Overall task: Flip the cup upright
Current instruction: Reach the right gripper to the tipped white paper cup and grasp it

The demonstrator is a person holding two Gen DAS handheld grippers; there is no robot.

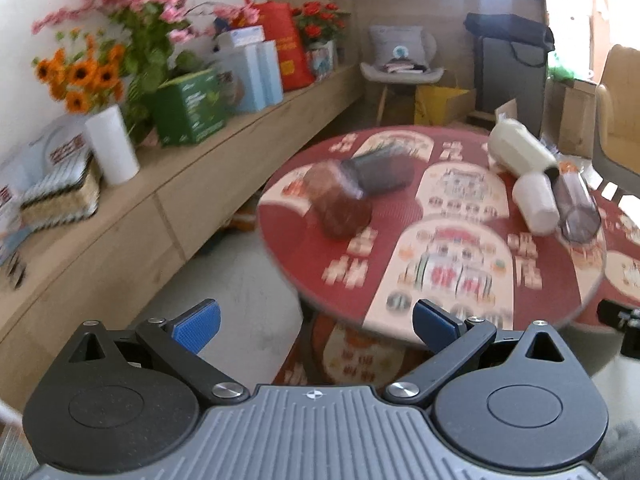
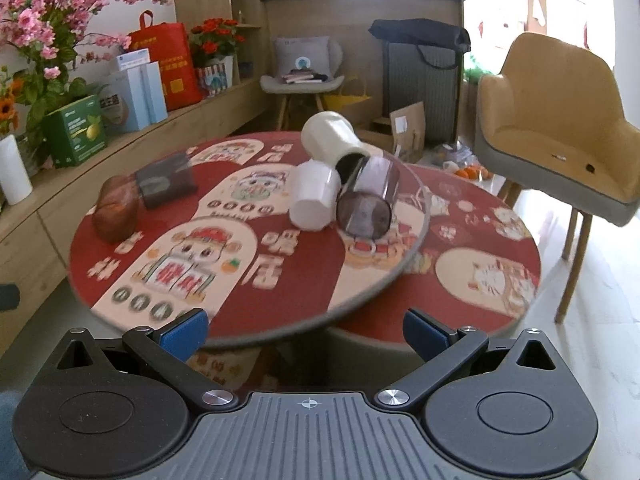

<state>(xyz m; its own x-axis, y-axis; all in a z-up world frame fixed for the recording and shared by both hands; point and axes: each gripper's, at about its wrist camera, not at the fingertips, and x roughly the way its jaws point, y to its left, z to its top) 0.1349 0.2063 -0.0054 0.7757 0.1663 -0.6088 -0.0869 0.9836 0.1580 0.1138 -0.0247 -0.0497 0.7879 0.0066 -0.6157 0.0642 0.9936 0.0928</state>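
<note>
Red patterned tabletop carries five cups on their sides: brown cup and dark cup left of the white cup; cream cup and clear purple cup touch it. Left tool and right tool hover wide open, empty, short of the rim.

red patterned tablecloth, white cup, brown cup

- A round table with a red cartoon-print cloth.
- A wooden ledge along the left wall carrying pink blossoms, orange sunflowers, a green box, a red bag and a white roll.
- A tan armchair at the right.
- A grey chair behind.
</note>
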